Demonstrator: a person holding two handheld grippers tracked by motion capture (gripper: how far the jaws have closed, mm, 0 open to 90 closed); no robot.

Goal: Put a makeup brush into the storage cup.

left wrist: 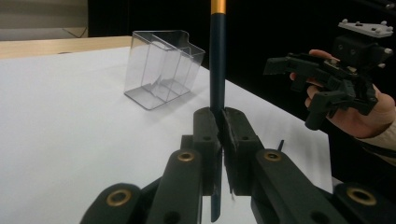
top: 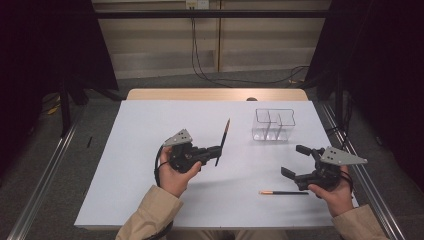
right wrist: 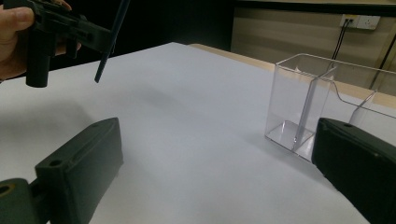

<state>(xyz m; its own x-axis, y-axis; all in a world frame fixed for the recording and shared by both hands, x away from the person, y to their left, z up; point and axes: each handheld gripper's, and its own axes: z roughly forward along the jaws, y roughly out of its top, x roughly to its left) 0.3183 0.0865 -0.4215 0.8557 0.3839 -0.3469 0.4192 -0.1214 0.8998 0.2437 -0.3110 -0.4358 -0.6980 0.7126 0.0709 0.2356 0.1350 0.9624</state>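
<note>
My left gripper (top: pixel 218 150) is shut on a dark pencil (top: pixel 225 134) with an orange end, held above the white table top and tilted up and away. The left gripper view has the jaws (left wrist: pixel 222 119) clamped on the pencil (left wrist: pixel 217 60) near its lower end. My right gripper (top: pixel 295 161) is open and holds nothing, at the right side of the table; its jaws (right wrist: pixel 217 135) stand wide apart. A clear plastic holder (top: pixel 273 125) with compartments stands upright at the back right, empty. A second dark pencil (top: pixel 283 192) lies flat near the front, left of the right hand.
White sheet (top: pixel 150 150) covers the table, with a wooden strip (top: pixel 215 94) at the far edge. Metal rails (top: pixel 360 170) run along both sides. Cables (top: pixel 210 75) lie on the floor beyond. The clear holder (right wrist: pixel 317 107) sits close ahead of the right jaws.
</note>
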